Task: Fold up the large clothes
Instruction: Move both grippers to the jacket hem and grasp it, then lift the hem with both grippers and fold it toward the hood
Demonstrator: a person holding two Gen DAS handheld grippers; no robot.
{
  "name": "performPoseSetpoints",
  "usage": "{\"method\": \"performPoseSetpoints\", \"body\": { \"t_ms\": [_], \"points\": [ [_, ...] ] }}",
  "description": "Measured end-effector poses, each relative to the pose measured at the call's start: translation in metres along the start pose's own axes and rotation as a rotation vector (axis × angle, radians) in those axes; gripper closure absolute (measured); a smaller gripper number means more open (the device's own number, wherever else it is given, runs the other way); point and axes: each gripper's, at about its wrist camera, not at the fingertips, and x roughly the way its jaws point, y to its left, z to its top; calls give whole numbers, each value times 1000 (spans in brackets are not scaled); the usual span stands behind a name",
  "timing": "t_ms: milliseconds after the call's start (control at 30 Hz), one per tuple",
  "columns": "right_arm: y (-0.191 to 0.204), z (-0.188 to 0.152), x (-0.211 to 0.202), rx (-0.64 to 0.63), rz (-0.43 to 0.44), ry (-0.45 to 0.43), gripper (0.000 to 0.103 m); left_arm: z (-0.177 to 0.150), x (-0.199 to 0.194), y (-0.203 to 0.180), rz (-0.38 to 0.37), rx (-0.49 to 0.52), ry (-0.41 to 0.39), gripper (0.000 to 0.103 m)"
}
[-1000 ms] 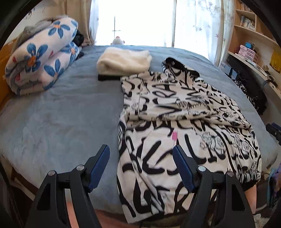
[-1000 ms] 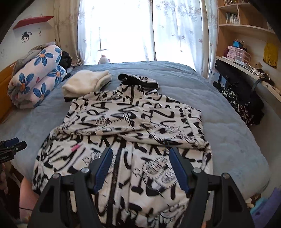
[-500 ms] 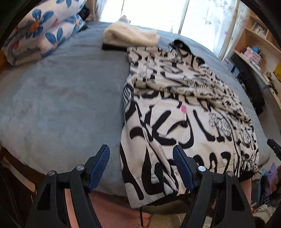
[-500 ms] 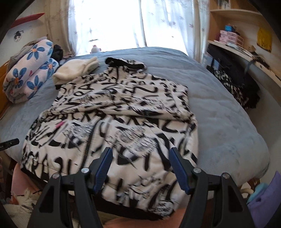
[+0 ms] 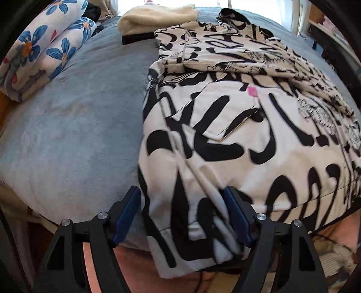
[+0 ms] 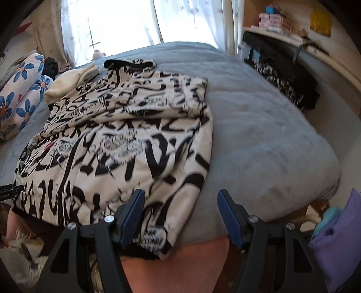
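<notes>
A white hooded jacket with black lettering (image 5: 225,139) lies flat on the grey-blue bed (image 5: 79,126), hood at the far end and sleeves folded across the chest. Its near hem hangs over the bed's front edge. My left gripper (image 5: 181,214) points steeply down over the jacket's near left hem corner. Its jaws are opening, with the cloth between them and the pads not pressing it. In the right wrist view the jacket (image 6: 126,144) fills the left half. My right gripper (image 6: 180,216) stands open over the near right hem corner, the cloth's edge lying by its left finger (image 6: 133,216).
A rolled floral quilt (image 5: 40,47) and a folded cream garment (image 5: 155,18) lie at the bed's far left. Bare blanket (image 6: 259,139) stretches right of the jacket. A shelf with dark clothes (image 6: 291,85) runs along the right, and a purple cloth (image 6: 336,239) sits low right.
Both grippers have sunk and tilted down toward the jacket's near hem. The right one also slid rightward to the right hem corner. The jacket itself has not moved.
</notes>
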Motion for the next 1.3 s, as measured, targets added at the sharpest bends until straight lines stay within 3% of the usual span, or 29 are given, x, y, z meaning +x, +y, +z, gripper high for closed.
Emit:
{"method": "performPoseSetpoints", "body": {
  "t_ms": [133, 533, 600, 633, 667, 700, 733, 833, 933, 1033, 1300],
  "points": [
    [-3, -11, 15, 25, 80, 71, 36, -2, 3, 12, -53, -42, 14, 28],
    [0, -29, 55, 50, 207, 199, 36, -3, 7, 16, -90, -61, 32, 26],
    [0, -30, 58, 53, 251, 208, 48, -3, 9, 15, -89, -50, 33, 26],
    [0, -30, 58, 53, 270, 208, 61, -3, 9, 15, -91, -45, 33, 29],
    [2, -30, 57, 38, 247, 198, 74, -4, 8, 15, -113, -35, 28, 37],
    [3, -29, 56, 27, 242, 195, 75, -4, 8, 13, -149, -17, 25, 57],
    [2, -28, 52, 33, 254, 184, 80, -4, 5, 10, -176, 7, 13, 67],
    [-3, -20, 34, 56, 294, 138, 86, -4, -4, 4, -182, 56, -7, 81],
    [-6, -8, 13, 63, 327, 78, 87, 2, -11, 11, -242, 17, 3, 87],
    [-3, 10, -9, 53, 347, 6, 88, 12, -23, 29, -361, -92, -2, 91],
    [0, 80, -44, 84, 405, -149, 89, 54, -73, 50, -599, -273, -140, 94]
  ]
}}
